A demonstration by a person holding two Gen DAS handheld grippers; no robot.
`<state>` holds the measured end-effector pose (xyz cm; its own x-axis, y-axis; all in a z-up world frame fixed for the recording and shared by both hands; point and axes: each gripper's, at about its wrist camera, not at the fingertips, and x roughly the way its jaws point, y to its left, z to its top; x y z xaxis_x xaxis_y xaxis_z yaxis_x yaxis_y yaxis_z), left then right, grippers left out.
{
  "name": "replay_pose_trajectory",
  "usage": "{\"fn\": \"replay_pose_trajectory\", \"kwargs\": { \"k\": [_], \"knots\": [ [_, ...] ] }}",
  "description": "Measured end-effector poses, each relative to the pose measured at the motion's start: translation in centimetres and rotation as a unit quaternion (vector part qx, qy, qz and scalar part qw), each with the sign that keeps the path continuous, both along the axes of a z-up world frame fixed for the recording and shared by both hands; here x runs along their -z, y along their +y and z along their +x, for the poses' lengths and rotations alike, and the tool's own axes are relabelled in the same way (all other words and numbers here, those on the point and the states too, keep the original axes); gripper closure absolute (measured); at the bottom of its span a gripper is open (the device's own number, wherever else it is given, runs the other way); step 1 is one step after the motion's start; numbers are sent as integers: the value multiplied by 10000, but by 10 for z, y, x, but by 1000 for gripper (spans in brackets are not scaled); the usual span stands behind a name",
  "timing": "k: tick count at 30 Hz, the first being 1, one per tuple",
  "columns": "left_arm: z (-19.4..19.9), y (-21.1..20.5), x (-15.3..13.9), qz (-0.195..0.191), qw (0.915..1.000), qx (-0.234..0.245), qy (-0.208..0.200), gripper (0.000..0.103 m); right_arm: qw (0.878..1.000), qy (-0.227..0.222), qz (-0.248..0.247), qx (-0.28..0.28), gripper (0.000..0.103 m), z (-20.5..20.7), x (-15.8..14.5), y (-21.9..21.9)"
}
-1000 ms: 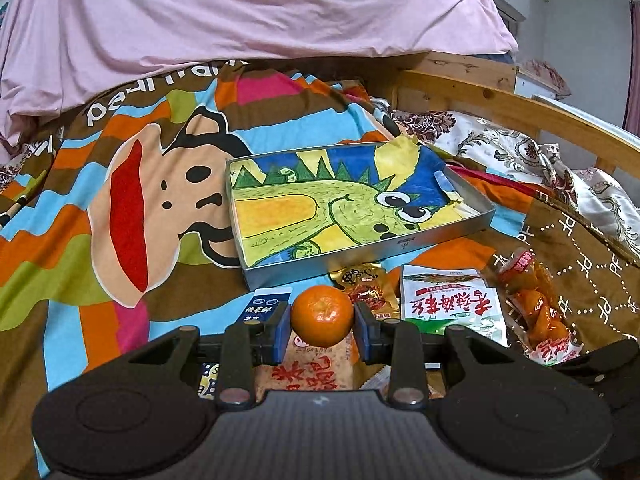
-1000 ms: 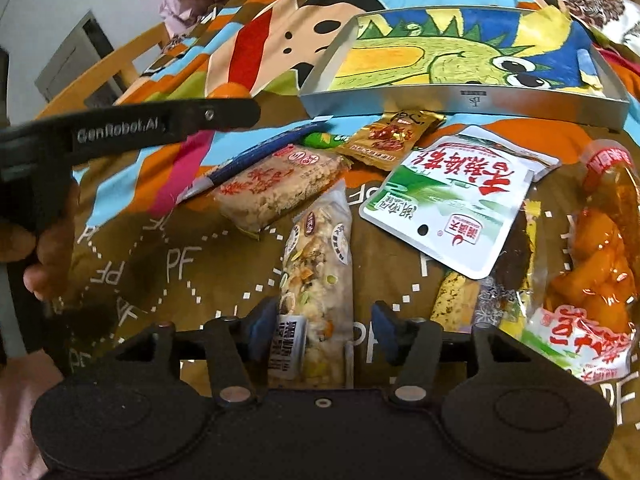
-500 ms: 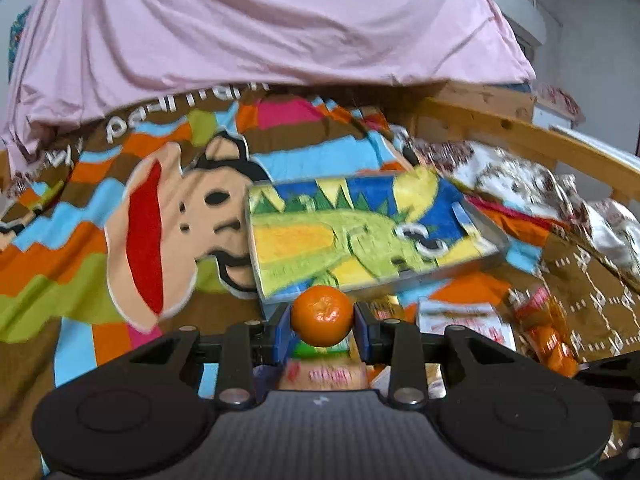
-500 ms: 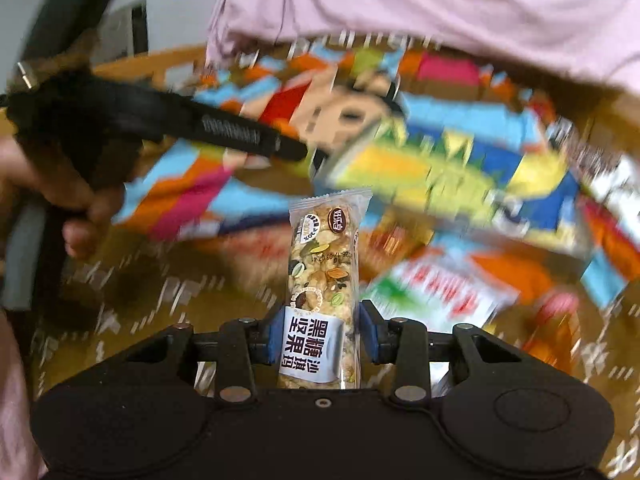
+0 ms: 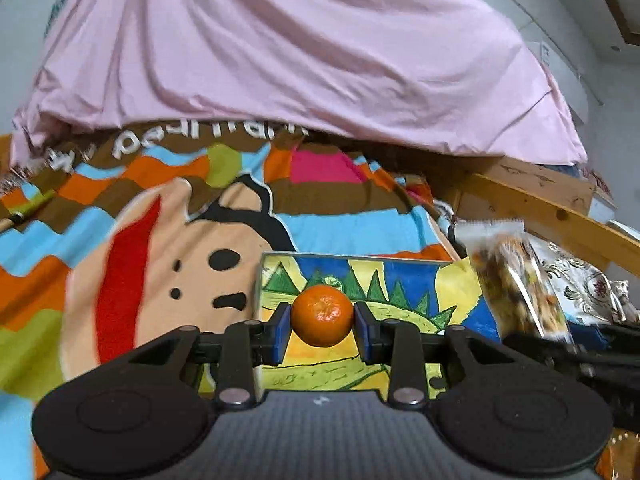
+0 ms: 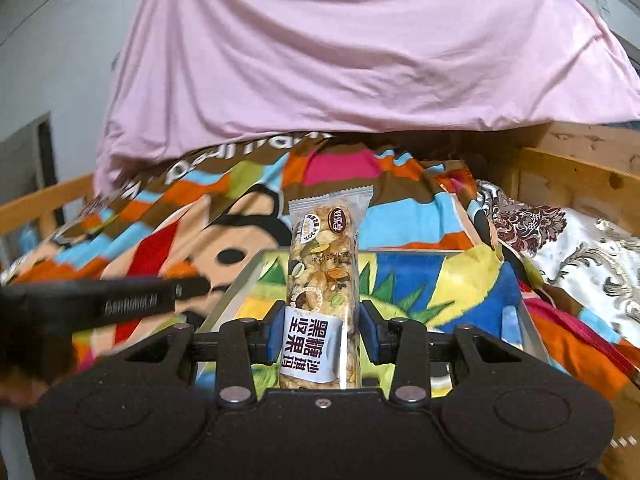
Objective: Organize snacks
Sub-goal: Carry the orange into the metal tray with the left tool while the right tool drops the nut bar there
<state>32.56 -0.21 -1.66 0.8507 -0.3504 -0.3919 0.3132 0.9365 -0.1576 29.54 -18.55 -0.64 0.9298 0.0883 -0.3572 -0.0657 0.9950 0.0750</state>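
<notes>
Snacks sit pinched in both claws above a shallow metal tray (image 5: pixel 460 276) whose floor bears a green dinosaur drawing. In the left wrist view, low in the middle of the frame, the left claw (image 5: pixel 322 330) grips a small orange mandarin (image 5: pixel 322 315), its blue pads pressed against the fruit's two sides. The fruit shows in front of the tray's painted floor, and how high it hangs over the tray cannot be judged from here.

In the right wrist view the right claw (image 6: pixel 320 338) has just been closing and now clamps a clear-wrapped nut and seed bar (image 6: pixel 322 280) near its lower end, at the white label with dark characters. The bar stands upright from the pads, and its crimped top edge reaches the centre of the frame. The same bar shows blurred at the right edge of the left wrist view (image 5: pixel 516 280), beside the tray's far corner.

The tray rests on a bright striped blanket (image 5: pixel 168 248) printed with a cartoon monkey face. A pink sheet (image 6: pixel 360 60) drapes across the upper half of both views. A wooden bed rail (image 5: pixel 552 216) runs along the right side. At the left of the right wrist view the black body of the left claw reaches in over the blanket.
</notes>
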Motion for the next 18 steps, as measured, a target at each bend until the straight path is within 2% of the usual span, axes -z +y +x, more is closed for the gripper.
{"fn": "replay_pose_trajectory", "kwargs": {
  "k": [8, 18],
  "knots": [
    [49, -12, 37, 122, 9982, -18, 587, 67, 9987, 295, 336, 260, 62, 59, 28, -8],
    [65, -27, 67, 363, 9948, 81, 948, 67, 9913, 1089, 518, 535, 62, 81, 67, -15]
  ]
}}
